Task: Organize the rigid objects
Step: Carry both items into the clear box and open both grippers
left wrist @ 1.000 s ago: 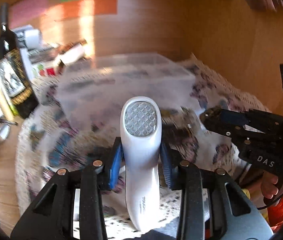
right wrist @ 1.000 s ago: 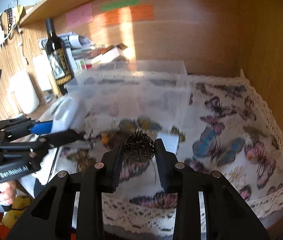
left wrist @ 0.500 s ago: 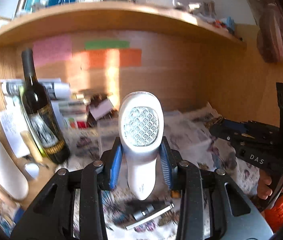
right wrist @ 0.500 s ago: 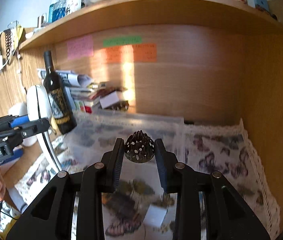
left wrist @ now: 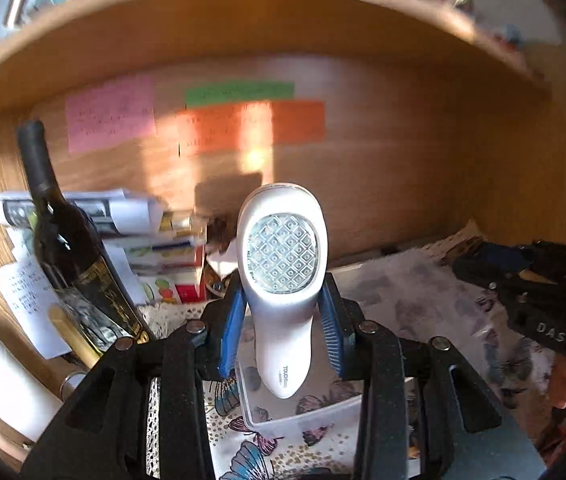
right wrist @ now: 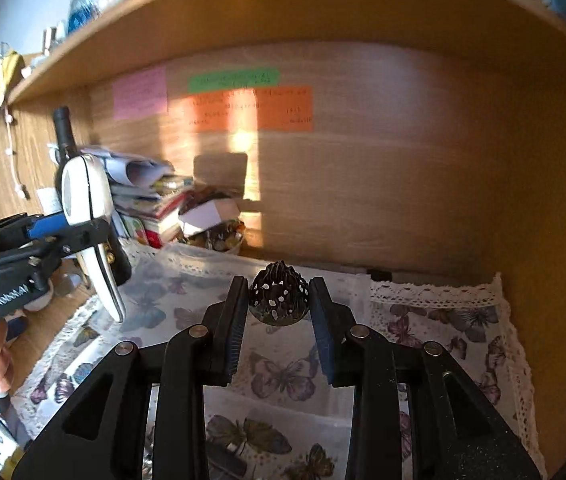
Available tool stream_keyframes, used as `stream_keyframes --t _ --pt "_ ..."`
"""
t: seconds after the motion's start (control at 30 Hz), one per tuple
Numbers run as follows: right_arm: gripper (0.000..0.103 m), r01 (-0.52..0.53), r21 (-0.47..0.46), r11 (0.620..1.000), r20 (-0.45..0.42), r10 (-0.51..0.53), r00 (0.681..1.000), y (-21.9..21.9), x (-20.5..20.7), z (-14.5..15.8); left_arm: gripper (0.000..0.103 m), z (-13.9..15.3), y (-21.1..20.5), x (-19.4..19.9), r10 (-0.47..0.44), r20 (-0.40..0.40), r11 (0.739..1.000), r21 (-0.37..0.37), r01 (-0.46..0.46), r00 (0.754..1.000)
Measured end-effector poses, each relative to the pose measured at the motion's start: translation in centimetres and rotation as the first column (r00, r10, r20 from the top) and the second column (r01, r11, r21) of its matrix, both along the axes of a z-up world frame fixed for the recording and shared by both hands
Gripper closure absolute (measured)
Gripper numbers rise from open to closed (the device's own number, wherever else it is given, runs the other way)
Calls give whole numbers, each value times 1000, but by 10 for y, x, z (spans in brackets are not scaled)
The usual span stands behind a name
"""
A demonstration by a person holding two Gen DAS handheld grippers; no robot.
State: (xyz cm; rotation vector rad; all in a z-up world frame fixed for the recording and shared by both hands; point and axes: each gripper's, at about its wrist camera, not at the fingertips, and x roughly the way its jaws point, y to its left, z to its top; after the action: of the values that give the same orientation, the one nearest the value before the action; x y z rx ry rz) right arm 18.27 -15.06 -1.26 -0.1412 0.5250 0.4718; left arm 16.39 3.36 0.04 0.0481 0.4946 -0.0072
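My left gripper [left wrist: 283, 320] is shut on a white hand-held device with a round patterned grille [left wrist: 283, 264], held upright above a clear plastic box [left wrist: 303, 416]. The device also shows in the right wrist view [right wrist: 87, 216], at the left. My right gripper [right wrist: 279, 304] is shut on a small dark perforated ball [right wrist: 279, 298], held above the clear box [right wrist: 283, 420] on the butterfly cloth [right wrist: 443, 328]. The right gripper shows at the right of the left wrist view [left wrist: 523, 280].
A dark wine bottle [left wrist: 71, 248] stands at the left beside stacked papers and boxes [left wrist: 155, 248]. A wooden back wall with coloured notes [right wrist: 243, 108] and a shelf overhead enclose the nook. A wooden side wall [right wrist: 543, 200] stands at the right.
Both grippers have risen and tilted upward, each still holding its object. The clear box has dropped to the bottom of both views; the back wall and shelf now fill them.
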Motion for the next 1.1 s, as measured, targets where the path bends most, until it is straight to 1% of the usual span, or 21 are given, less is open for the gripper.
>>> stream_keyframes --t 0.17,0.3,0.4,0.5,0.6,0.67,0.87,0.93,1.07,1.1 --pt "74 4 -46 999 -67 -7 998 13 24 -23 67 -28 -5 26 -29 -99 1000 5 30 995" --pt "74 -5 -79 997 -127 -5 992 19 39 -41 67 -47 -13 43 -65 -177 998 2 67 982" --pt "74 -5 -104 995 -158 -11 987 23 45 -53 67 -55 -18 51 -62 -196 997 25 68 979" --pt "74 -14 -108 994 -196 -7 981 25 51 -62 67 -64 -20 63 -83 -237 996 0 86 968" --pt "74 -15 -127 992 -207 -12 978 25 56 -69 67 -72 -23 72 -89 -275 996 -12 90 957" --pt "74 -22 -130 991 -212 -6 977 26 55 -71 67 -76 -23 75 -81 -279 996 -4 84 957" --pt "74 -32 -137 990 -217 2 976 29 58 -76 67 -76 -19 76 -86 -301 996 -38 78 950" --pt "74 -35 -135 990 -209 6 978 28 57 -74 66 -73 -17 71 -85 -292 996 -40 77 952" --pt "70 -27 -127 992 -182 3 983 26 51 -65 64 -63 -19 61 -91 -264 996 -42 82 960" --pt "69 -27 -122 992 -172 5 985 24 48 -62 62 -59 -19 57 -93 -254 995 -45 84 963"
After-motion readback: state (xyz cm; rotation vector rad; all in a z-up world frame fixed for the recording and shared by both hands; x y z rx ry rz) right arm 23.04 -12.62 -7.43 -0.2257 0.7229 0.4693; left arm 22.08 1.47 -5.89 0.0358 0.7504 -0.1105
